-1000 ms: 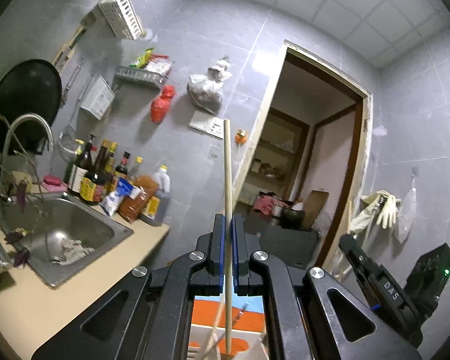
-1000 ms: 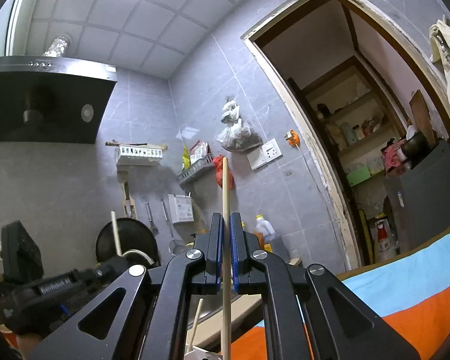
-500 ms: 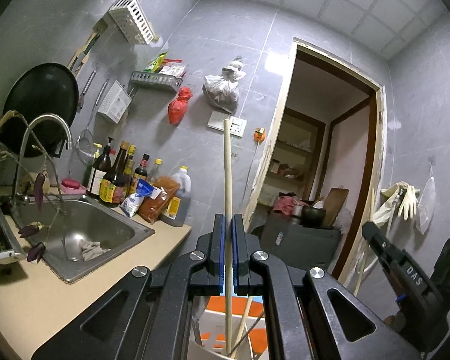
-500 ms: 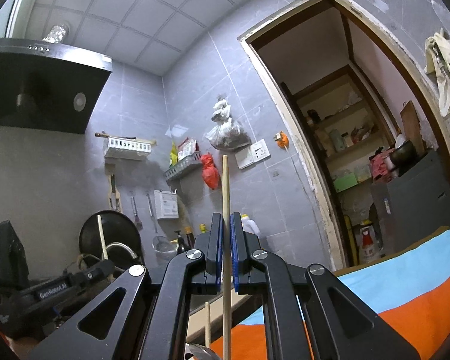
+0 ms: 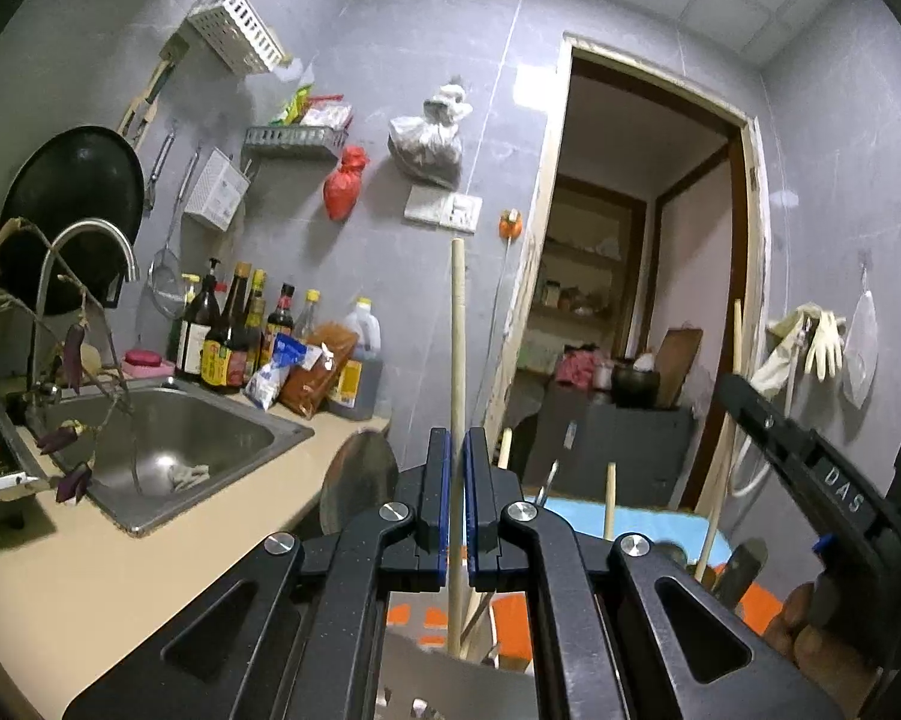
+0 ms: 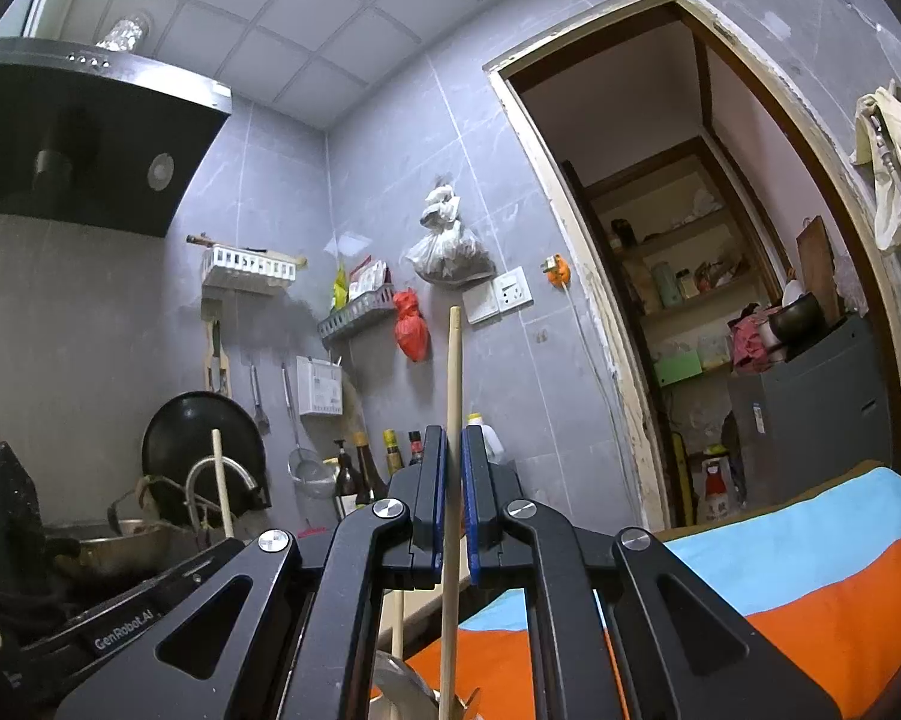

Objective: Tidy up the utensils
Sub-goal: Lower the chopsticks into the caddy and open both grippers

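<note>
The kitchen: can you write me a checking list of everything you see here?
Surface: beige counter with steel sink; orange and blue cloth on the right.
Job's things: each gripper holds one upright wooden chopstick; more sticks stand below.
Clutter: sauce bottles, a rag in the sink.
Grippers: left gripper and right gripper shut on their chopsticks.
Cables: a thin cord beside the door frame.
Surroundings: grey tiled walls, black range hood, open doorway.
</note>
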Action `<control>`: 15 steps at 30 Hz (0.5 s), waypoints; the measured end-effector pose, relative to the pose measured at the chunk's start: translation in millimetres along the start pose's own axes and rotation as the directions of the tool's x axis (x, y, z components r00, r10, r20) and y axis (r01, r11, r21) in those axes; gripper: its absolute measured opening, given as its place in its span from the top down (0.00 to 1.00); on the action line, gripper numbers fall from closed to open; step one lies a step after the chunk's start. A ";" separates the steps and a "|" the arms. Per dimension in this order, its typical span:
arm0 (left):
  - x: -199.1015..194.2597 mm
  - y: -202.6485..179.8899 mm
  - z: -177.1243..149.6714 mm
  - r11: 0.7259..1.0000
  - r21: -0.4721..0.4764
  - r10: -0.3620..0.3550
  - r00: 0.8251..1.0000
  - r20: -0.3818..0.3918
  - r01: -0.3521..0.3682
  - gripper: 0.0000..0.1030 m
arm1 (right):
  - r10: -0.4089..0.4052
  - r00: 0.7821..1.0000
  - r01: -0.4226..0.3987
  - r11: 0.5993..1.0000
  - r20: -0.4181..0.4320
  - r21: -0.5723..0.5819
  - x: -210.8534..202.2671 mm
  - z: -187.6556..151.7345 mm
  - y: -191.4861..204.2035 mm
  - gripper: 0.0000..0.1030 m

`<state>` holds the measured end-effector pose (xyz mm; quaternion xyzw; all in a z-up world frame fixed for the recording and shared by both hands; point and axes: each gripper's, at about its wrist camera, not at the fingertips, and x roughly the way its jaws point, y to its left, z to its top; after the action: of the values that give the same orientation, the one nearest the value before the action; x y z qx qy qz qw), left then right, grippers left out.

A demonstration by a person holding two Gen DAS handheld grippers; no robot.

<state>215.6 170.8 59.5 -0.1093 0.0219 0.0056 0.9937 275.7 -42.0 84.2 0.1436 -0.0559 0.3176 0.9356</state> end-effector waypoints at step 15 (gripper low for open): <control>3.9 -0.7 -12.4 1.000 0.021 -0.006 0.999 -0.052 0.007 0.98 | 0.008 0.999 -0.008 1.000 -0.034 -0.016 1.5 -9.1 3.4 0.96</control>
<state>219.0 167.5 47.4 -0.0988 0.0474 -0.0008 0.9940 274.9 -35.8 76.6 0.1304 -0.0429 0.3233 0.9363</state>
